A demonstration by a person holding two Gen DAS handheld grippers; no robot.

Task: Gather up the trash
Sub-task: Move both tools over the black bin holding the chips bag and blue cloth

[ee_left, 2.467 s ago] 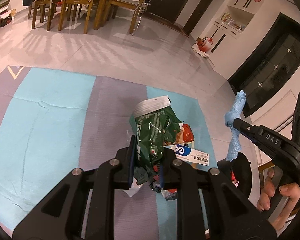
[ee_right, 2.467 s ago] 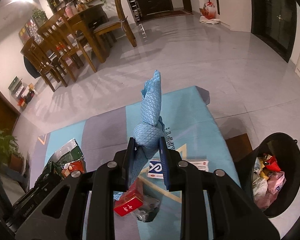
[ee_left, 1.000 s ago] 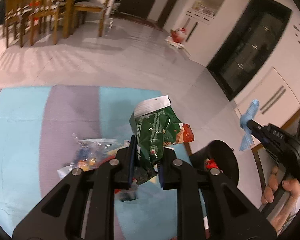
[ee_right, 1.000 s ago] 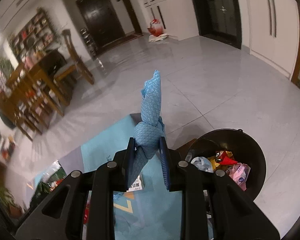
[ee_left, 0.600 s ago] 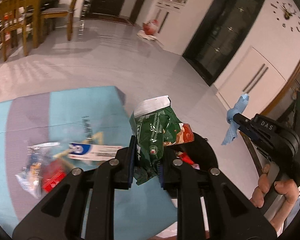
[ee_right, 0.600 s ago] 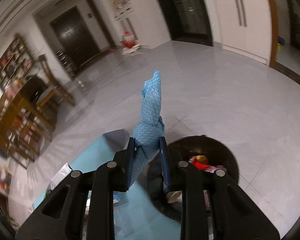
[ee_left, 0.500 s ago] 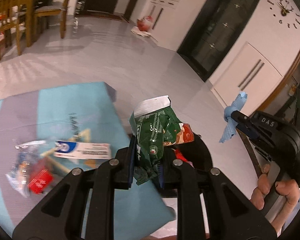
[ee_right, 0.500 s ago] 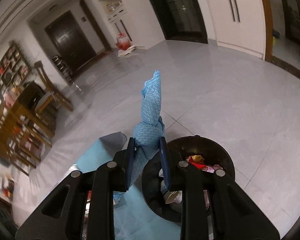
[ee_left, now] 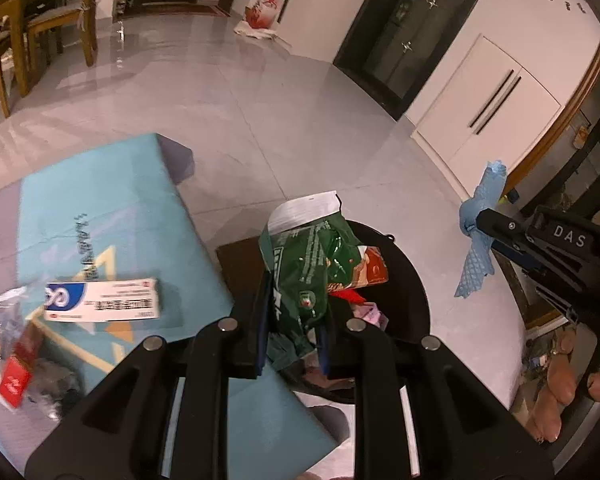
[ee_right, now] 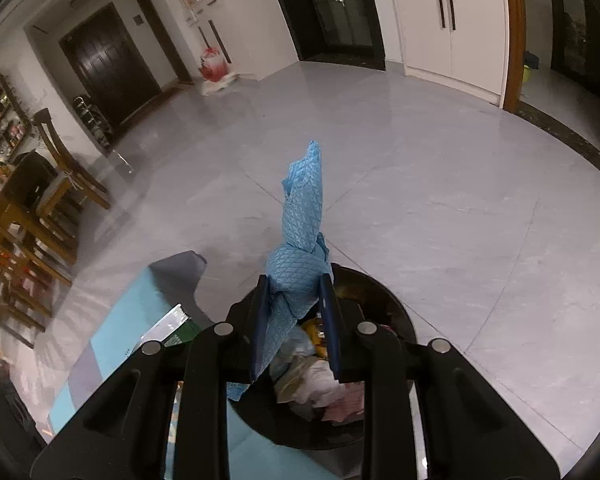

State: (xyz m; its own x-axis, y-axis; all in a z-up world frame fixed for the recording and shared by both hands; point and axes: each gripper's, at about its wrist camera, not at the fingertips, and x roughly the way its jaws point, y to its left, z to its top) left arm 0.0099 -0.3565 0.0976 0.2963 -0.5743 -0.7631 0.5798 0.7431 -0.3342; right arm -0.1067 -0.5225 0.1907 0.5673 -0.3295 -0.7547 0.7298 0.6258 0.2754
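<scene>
My left gripper (ee_left: pixel 294 300) is shut on a crumpled green snack bag (ee_left: pixel 308 256) and hangs over the black trash bin (ee_left: pixel 414 292). The bin holds several wrappers. My right gripper (ee_right: pixel 296 312) is shut on a knotted blue cloth (ee_right: pixel 304 216), above the same bin (ee_right: pixel 396 312). In the left wrist view the right gripper (ee_left: pixel 480 224) shows at the right with the blue cloth (ee_left: pixel 478 240) in it, a person's hand below. On the mat lie a white and blue box (ee_left: pixel 100 300) and a red pack (ee_left: pixel 14 382) in clear plastic.
The teal and grey mat (ee_left: pixel 100 208) ends beside the bin. Grey tiled floor (ee_right: pixel 420 184) spreads beyond. Wooden chairs (ee_left: pixel 40 12) and a table stand far left, white cupboards (ee_left: pixel 484 100) and dark glass doors on the right.
Both grippers have swung right from over the mat to above the bin, carrying the green bag and the blue cloth. The litter on the mat has slid left in view.
</scene>
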